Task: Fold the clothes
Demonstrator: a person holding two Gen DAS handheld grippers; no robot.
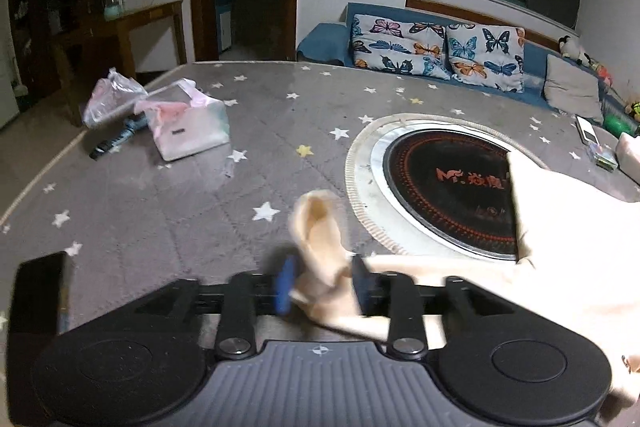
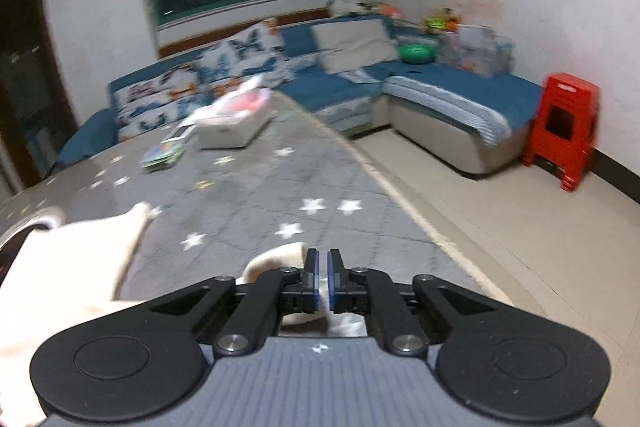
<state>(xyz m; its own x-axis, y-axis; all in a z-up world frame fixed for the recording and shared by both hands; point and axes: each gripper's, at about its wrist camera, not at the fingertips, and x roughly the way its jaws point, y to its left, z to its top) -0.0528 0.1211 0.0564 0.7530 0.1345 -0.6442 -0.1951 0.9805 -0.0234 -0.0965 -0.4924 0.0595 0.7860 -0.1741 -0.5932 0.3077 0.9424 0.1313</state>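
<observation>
Cream garment (image 1: 560, 247): soft, light, limp; left gripper (image 1: 322, 285) part-closed pinching 1 bunched edge, right gripper (image 2: 322, 277) nearly closed on another.

cream garment (image 1: 560, 247) cut off at right edge, sofa (image 2: 320, 87) motion-blurred, induction hob (image 1: 448, 187) partly covered

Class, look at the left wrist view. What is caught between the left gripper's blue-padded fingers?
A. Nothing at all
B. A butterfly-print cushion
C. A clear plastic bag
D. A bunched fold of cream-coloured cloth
D: the left gripper has a bunched fold of the cream-coloured cloth pinched between its blue pads, while the rest of the garment trails off to the right over the table.
</observation>
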